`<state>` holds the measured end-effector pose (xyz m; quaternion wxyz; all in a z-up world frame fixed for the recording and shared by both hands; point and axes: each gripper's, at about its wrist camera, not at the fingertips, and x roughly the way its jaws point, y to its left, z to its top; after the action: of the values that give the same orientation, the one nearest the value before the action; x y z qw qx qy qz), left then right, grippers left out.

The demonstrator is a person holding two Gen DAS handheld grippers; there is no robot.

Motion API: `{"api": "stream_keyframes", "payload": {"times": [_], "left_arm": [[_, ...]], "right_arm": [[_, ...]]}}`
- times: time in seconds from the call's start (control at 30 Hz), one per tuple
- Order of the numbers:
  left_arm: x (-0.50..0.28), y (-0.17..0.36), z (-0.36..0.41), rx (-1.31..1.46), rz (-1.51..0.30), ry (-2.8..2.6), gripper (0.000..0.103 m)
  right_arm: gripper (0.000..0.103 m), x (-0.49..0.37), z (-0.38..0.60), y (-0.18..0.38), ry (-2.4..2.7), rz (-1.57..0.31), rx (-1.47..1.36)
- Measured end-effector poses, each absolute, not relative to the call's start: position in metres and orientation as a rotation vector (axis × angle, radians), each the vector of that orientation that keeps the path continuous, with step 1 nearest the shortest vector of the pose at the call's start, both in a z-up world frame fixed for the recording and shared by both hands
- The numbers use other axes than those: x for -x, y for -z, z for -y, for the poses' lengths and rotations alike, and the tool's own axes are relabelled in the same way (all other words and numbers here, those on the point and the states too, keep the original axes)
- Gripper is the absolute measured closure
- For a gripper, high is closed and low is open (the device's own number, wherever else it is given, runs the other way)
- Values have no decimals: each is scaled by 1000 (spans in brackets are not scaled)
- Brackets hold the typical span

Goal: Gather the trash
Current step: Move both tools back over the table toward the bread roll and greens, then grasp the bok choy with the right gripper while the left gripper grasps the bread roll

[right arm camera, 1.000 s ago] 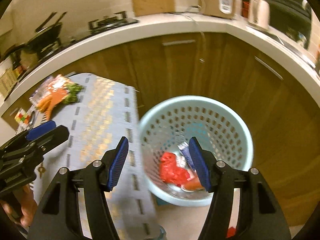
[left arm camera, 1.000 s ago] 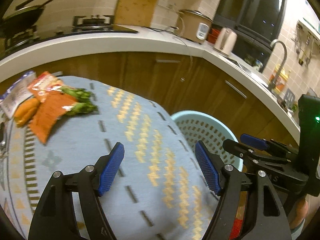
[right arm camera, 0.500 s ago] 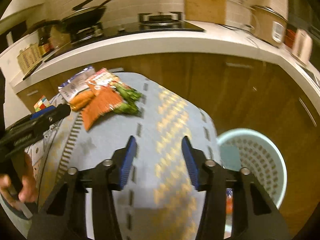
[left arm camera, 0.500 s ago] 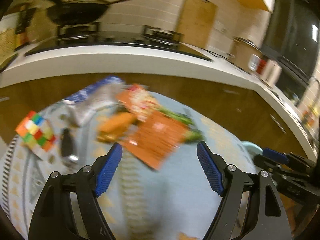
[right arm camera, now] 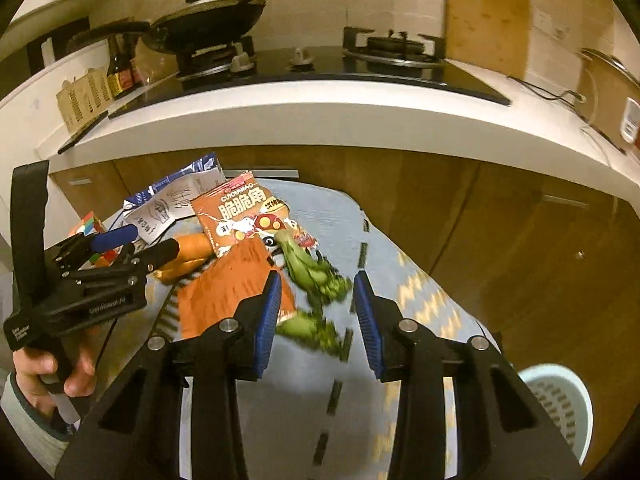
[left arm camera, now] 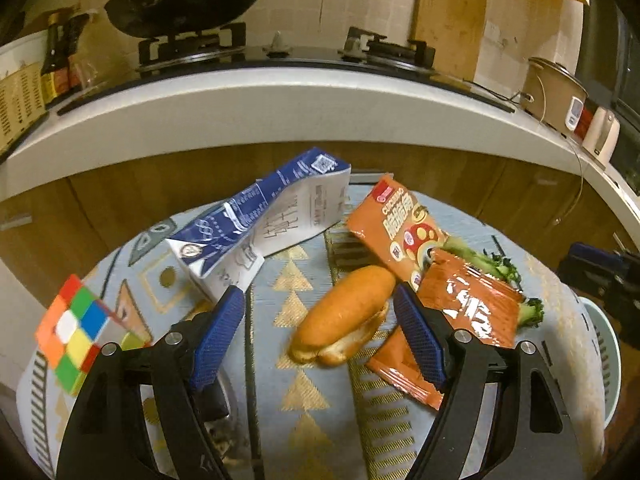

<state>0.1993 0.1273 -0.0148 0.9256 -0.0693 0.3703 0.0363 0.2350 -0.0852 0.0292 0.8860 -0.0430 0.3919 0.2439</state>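
Now both grippers over the pile: left gripper (left arm camera: 318, 338) wide, empty, framing the bun (left arm camera: 345, 314); right gripper (right arm camera: 316, 314) narrowed, empty, above the greens (right arm camera: 316, 276). Pinch wrappers (left arm camera: 472, 304) flat, carry to basket (right arm camera: 560, 408) at right.

Left wrist view: basket (left arm camera: 600, 360) cut off at right edge, contents not visible; dark object (left arm camera: 216, 396) behind the left jaw mostly hidden, can't identify. Right wrist view: greens (right arm camera: 316, 276) motion-blurred, cube (right arm camera: 90, 226) mostly hidden behind left gripper (right arm camera: 132, 244), carton (right arm camera: 172, 200) partly covered by snack bag (right arm camera: 240, 216). Carton print too small to read.
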Motion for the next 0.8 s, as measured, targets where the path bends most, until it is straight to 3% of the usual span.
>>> {"api": "stream_keyframes", "payload": {"times": [0.1,0.17,0.23,0.53,0.63,0.8], "left_arm": [[-203,20,-129,166,-771,-42,29],[-205,23,-129,170,-778,-28,35],[-207,29,-127,175,-811,11,54],[-200,29,-124,162,-779,30,69],[-197,28,-130,199,-767,34,75],[-191,26,-140,244,-744,23,79]], "right_arm": [[69,-254,78,-20,-550,-851,93],[69,-261,73,-16,-556,-859,109],[69,-271,68,-11,-558,-868,132],[69,-288,53,13,-617,-914,177],[63,-288,37,26,-594,-938,262],[67,-291,35,25,-592,-922,217]]}}
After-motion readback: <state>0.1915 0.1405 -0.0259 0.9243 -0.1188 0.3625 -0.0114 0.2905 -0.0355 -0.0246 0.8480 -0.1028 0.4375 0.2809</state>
